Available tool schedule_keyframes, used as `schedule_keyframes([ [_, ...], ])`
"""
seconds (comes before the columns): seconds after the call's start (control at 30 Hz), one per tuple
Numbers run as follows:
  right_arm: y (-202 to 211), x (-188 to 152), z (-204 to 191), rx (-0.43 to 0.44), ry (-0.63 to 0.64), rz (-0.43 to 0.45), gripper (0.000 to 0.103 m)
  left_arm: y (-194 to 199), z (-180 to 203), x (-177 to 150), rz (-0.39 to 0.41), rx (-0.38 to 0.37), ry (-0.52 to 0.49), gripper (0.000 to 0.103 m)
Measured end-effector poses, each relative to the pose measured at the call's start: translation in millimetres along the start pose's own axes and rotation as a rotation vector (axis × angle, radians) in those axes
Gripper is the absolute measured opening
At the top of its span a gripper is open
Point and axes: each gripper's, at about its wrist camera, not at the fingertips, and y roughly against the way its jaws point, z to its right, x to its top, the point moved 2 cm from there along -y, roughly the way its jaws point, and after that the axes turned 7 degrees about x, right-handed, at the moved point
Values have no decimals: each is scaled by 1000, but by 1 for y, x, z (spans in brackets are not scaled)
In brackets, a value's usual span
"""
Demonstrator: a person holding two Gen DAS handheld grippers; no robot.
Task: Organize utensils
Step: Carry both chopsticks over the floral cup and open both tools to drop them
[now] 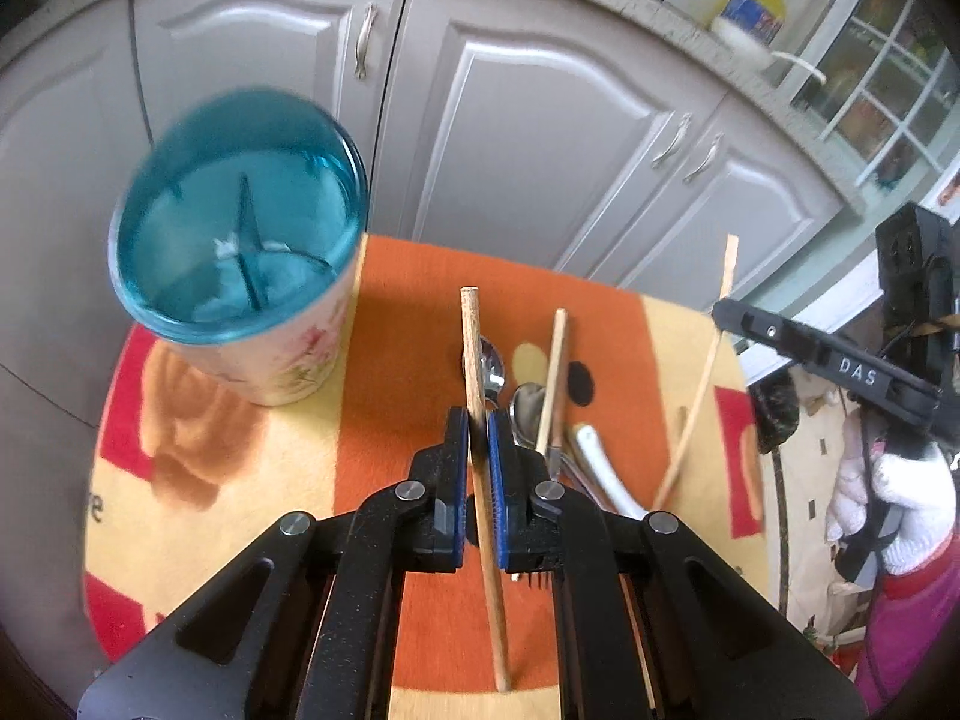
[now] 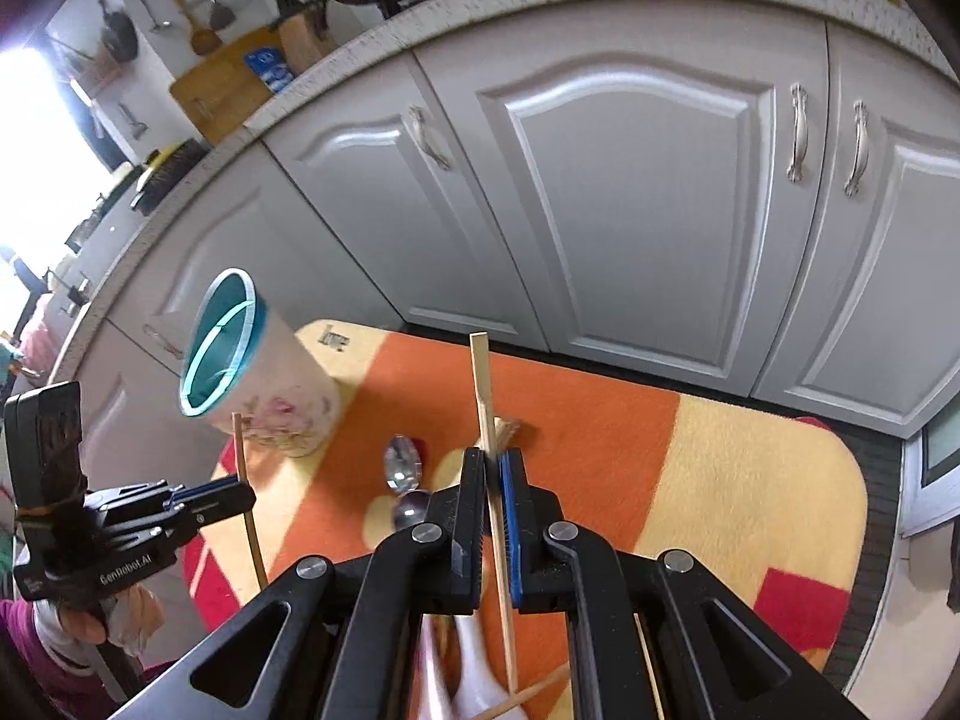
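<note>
In the left wrist view my left gripper is shut on a round wooden chopstick, held upright above the table. My right gripper is shut on a flat wooden chopstick, also lifted. Each gripper shows in the other's view: the right gripper with its stick, and the left gripper with its stick. A floral cup with a blue rim stands upright at the far left of the table. Two metal spoons, another chopstick and a white-handled utensil lie below the grippers.
The table wears an orange, yellow and red cloth. Grey cabinet doors stand close behind it under a speckled counter. A white-gloved hand holds the right gripper's handle. The cup is left of the spoons.
</note>
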Motion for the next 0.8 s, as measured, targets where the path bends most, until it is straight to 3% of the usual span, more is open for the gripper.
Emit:
schedule_keyframes([
  [0.37,34,9,-51,20,102,67,5,62,-14,4,93,-37,3,5],
  [0.8,51,42,-103,49,204,124,5,119,-24,38,196,-70,20,4],
])
